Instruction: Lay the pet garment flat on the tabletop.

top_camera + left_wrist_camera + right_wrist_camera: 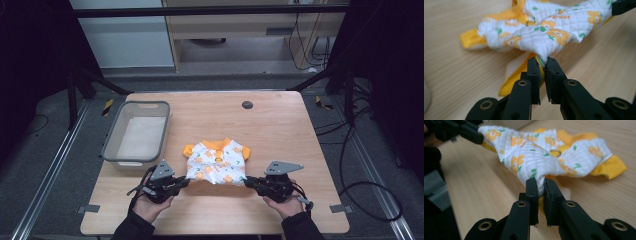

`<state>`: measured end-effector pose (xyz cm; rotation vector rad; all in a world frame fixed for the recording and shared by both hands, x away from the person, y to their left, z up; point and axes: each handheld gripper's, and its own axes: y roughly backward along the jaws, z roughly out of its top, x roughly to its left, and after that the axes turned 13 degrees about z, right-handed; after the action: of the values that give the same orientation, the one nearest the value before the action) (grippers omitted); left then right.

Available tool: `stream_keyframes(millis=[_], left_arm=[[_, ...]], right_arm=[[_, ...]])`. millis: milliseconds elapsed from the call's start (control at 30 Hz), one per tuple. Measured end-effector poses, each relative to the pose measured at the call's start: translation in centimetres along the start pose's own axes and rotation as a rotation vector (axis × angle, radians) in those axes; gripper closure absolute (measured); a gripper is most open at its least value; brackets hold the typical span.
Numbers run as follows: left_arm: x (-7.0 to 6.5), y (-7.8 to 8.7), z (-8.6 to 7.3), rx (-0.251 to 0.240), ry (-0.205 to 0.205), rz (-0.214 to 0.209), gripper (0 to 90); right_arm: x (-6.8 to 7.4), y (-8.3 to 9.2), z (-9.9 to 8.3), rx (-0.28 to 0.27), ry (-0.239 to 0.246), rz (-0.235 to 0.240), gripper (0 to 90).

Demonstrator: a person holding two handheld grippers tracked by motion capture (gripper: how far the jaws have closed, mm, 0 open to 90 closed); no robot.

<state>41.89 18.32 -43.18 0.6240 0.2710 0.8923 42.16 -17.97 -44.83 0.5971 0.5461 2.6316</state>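
My left tongs (543, 62) are clamped on one bottom corner of the little flowered shirt (218, 162), my right tongs (540, 182) on the other, so the hem comes up evenly between them. The shirt stretches away from both, collar end resting on the desk (280, 120). Beyond my left tongs waits a grey basket (114, 145), probably its destination.

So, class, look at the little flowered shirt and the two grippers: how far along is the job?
Done: both grips look made. The left gripper is shut on one lower corner of the flowered shirt, the right gripper on the other. In hand: that hem hangs bunched between them above the table, the orange collar end resting on it. Left: probably folding, or moving it to the grey basin, which holds no garment.
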Motion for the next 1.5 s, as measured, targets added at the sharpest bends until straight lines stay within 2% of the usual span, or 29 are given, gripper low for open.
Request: stream_keyframes(millis=[33, 67, 167, 200, 233, 267, 300, 333, 367, 400, 433, 467, 500, 600, 633, 733, 833, 933, 967, 1100, 1200, 1300, 1333, 1433, 1500], left_arm=[[-0.1, 0.7, 0.5, -0.005, 0.003, 0.001, 82.3], [0.0, 0.7, 0.7, 0.005, 0.010, 0.002, 82.1], [0.4, -0.7, 1.1, 0.041, 0.034, 0.025, 81.6], [0.4, -0.7, 1.1, 0.041, 0.034, 0.025, 81.3], [1.0, -2.4, 1.2, 0.063, 0.053, 0.050, 81.1], [1.3, -3.3, 1.2, 0.074, 0.062, 0.075, 80.5], [1.6, -4.1, 1.2, 0.083, 0.070, 0.090, 79.7], [1.6, -4.1, 1.2, 0.083, 0.070, 0.090, 78.7], [1.9, -4.8, 1.1, 0.082, 0.089, 0.096, 78.7], [2.4, -5.9, 0.9, 0.077, 0.113, 0.124, 73.9], [2.6, -6.3, 0.8, 0.077, 0.117, 0.135, 71.1], [2.6, -6.3, 0.8, 0.077, 0.117, 0.135, 67.9], [2.8, -6.6, 0.5, 0.071, 0.116, 0.148, 65.1], [3.0, -6.4, 0.4, 0.062, 0.105, 0.160, 52.5], [3.1, -5.8, 0.3, 0.044, 0.100, 0.168, 48.1], [3.3, -4.7, 0.2, 0.012, 0.094, 0.168, 39.1], [3.3, -3.6, 0.0, -0.001, 0.082, 0.169, 34.4], [3.2, -3.0, -0.4, -0.008, 0.067, 0.176, 32.9], [3.0, -2.4, -1.0, -0.010, 0.054, 0.181, 32.8], [2.8, -2.0, -2.0, 0.001, 0.041, 0.183, 32.8], [2.3, -2.3, -2.9, 0.020, 0.027, 0.196, 34.1], [1.9, -3.0, -3.0, 0.037, 0.016, 0.190, 34.7], [1.9, -3.0, -3.0, 0.037, 0.016, 0.190, 34.7], [1.3, -3.8, -3.1, 0.065, -0.020, 0.185, 35.6], [1.1, -4.2, -3.2, 0.076, -0.023, 0.181, 37.7]], right_arm=[[0.3, 0.5, 0.5, -0.013, -0.012, 0.018, 82.6], [0.2, 0.6, 0.8, -0.018, -0.018, 0.020, 82.5], [-0.7, 0.0, 1.6, -0.016, -0.058, -0.015, 82.4], [-0.7, 0.0, 1.6, -0.016, -0.058, -0.015, 82.4], [-1.9, -1.0, 1.9, -0.006, -0.080, -0.060, 82.3], [-2.6, -1.7, 2.0, 0.003, -0.089, -0.094, 82.2], [-3.3, -2.4, 1.9, 0.011, -0.091, -0.132, 81.9], [-3.3, -2.4, 1.9, 0.011, -0.091, -0.132, 81.9], [-4.0, -3.1, 1.7, 0.014, -0.087, -0.172, 81.4], [-5.1, -4.2, 1.4, 0.002, -0.098, -0.216, 80.0], [-5.5, -4.7, 1.2, 0.001, -0.085, -0.242, 78.7], [-5.5, -4.7, 1.2, 0.001, -0.085, -0.242, 78.7], [-5.9, -5.4, 1.0, 0.010, -0.078, -0.267, 76.9], [-5.9, -5.5, 1.0, 0.011, -0.065, -0.275, 73.7], [-5.6, -5.1, 1.0, 0.000, -0.033, -0.289, 69.3], [-5.1, -4.0, 1.2, -0.033, -0.017, -0.289, 61.7], [-4.6, -3.0, 1.1, -0.047, -0.004, -0.281, 58.1], [-4.3, -2.3, 1.0, -0.055, 0.001, -0.271, 55.6], [-4.1, -1.7, 0.8, -0.062, 0.001, -0.260, 53.3], [-3.6, -1.1, 0.1, -0.052, 0.007, -0.242, 50.0], [-3.3, -0.8, -1.3, -0.006, 0.018, -0.242, 47.1], [-3.5, -0.9, -2.2, 0.018, -0.001, -0.238, 46.6], [-3.6, -1.0, -2.3, 0.024, -0.013, -0.236, 46.6], [-3.9, -1.6, -2.5, 0.048, -0.016, -0.227, 45.9], [-4.0, -2.0, -2.6, 0.064, -0.018, -0.224, 45.2]])
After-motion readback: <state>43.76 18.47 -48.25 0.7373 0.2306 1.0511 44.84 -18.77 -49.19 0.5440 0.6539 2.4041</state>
